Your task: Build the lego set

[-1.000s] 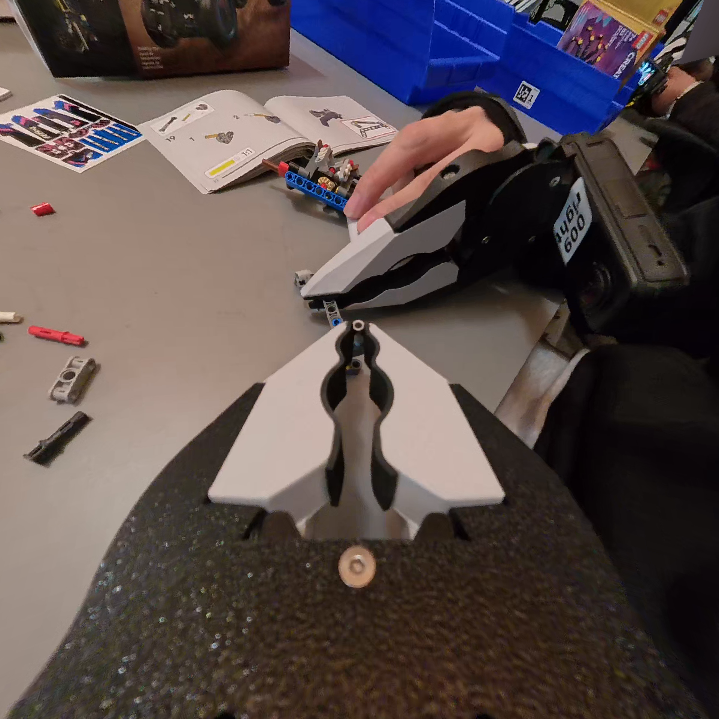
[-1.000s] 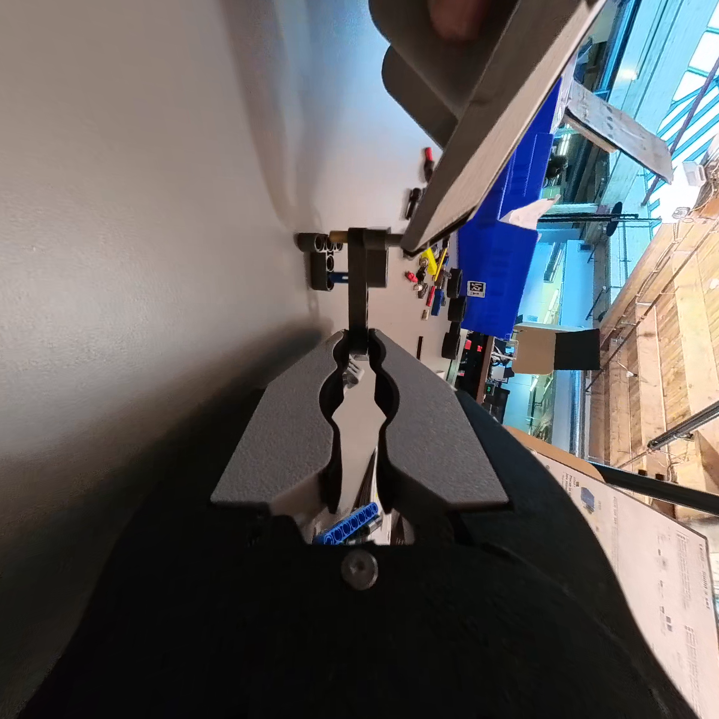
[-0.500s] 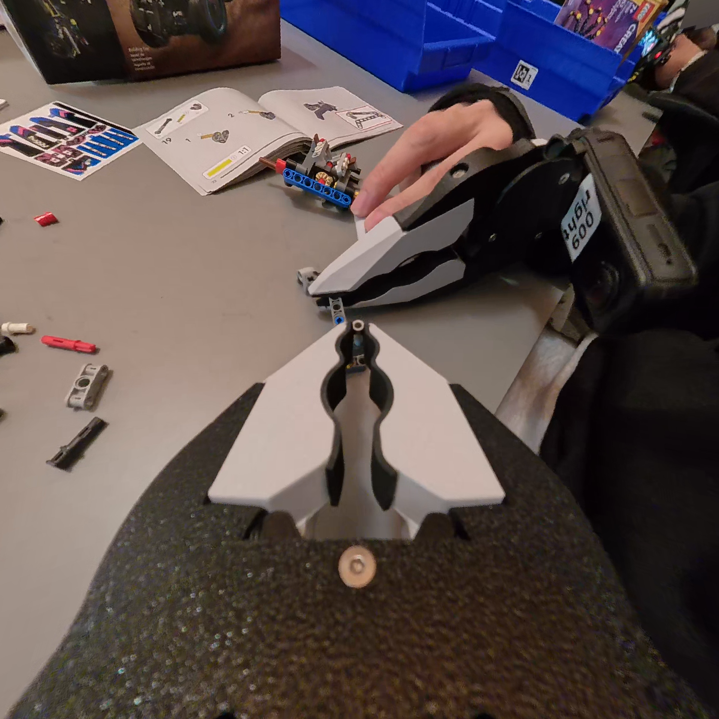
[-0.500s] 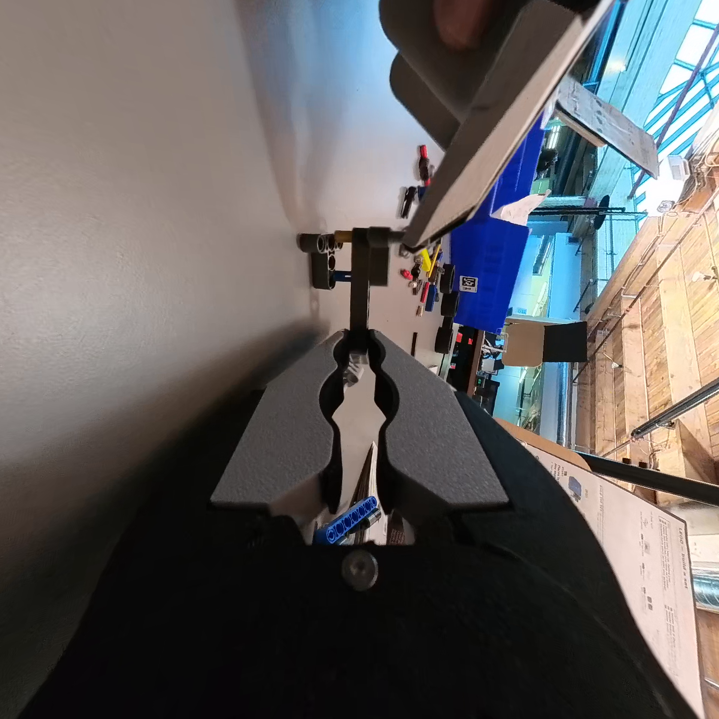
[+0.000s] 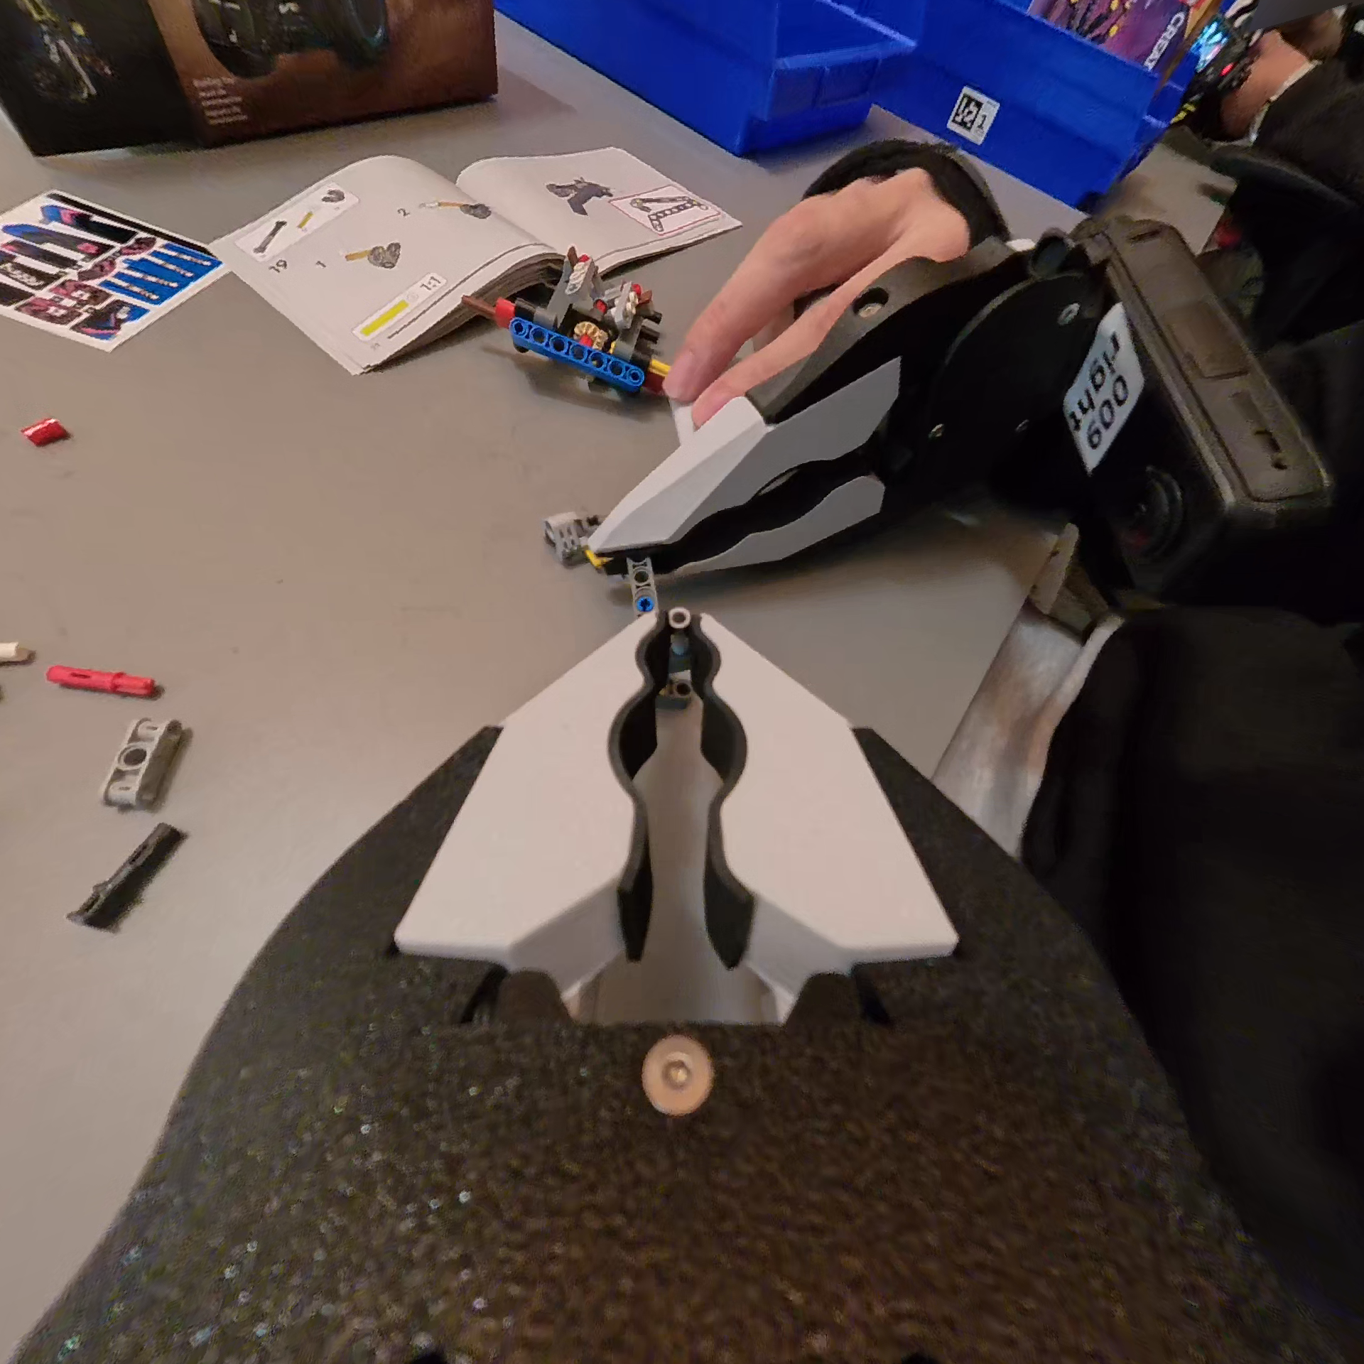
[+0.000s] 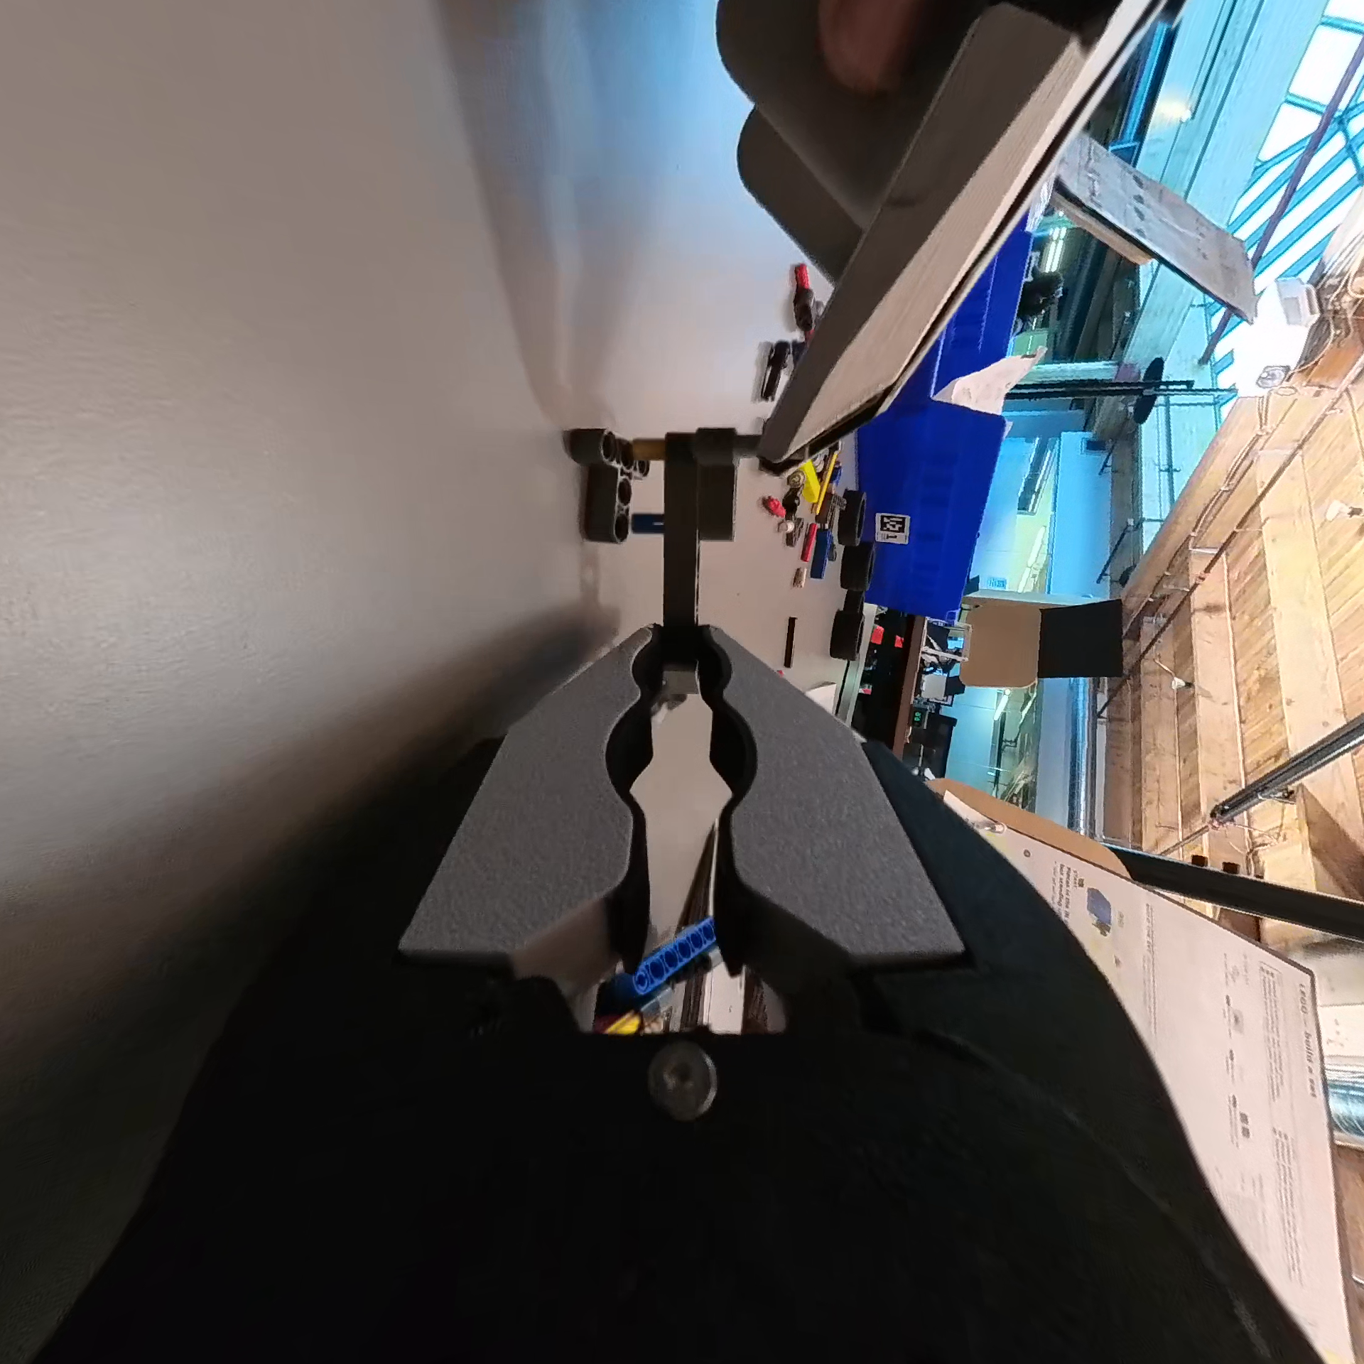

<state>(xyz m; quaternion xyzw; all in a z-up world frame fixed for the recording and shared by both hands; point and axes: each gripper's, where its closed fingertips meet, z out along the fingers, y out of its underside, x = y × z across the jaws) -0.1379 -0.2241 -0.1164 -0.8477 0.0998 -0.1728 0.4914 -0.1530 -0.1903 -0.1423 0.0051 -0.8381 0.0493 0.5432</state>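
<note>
My left gripper [image 5: 679, 627] is shut on a small grey pin [image 5: 679, 617] at its tip, low over the grey table [image 5: 332, 517]. My right gripper [image 5: 612, 550] lies on its side just beyond it, held by a hand [image 5: 812, 273]. It is shut on a small grey assembly with a blue-pinned beam [image 5: 641, 583]. In the right wrist view my right gripper [image 6: 680, 642] clamps the dark beam [image 6: 679, 546], which carries a cross axle and a holed connector [image 6: 609, 483]. The left gripper's finger [image 6: 886, 295] reaches the axle's end.
A partly built blue model [image 5: 583, 332] sits by the open booklet [image 5: 443, 229]. A sticker sheet [image 5: 88, 273], the set box [image 5: 243, 59] and blue bins [image 5: 812, 66] lie behind. Loose parts lie left: red pin [image 5: 100, 679], grey connector [image 5: 140, 760], black piece [image 5: 125, 875]. The table edge [image 5: 1018, 664] is at right. The gap from one gripper's tips to the other's is roughly 5 cm.
Both grippers keep their hold. The left gripper has shifted slightly, so the table slides a little in its view; the gap between the two tips stays small.
</note>
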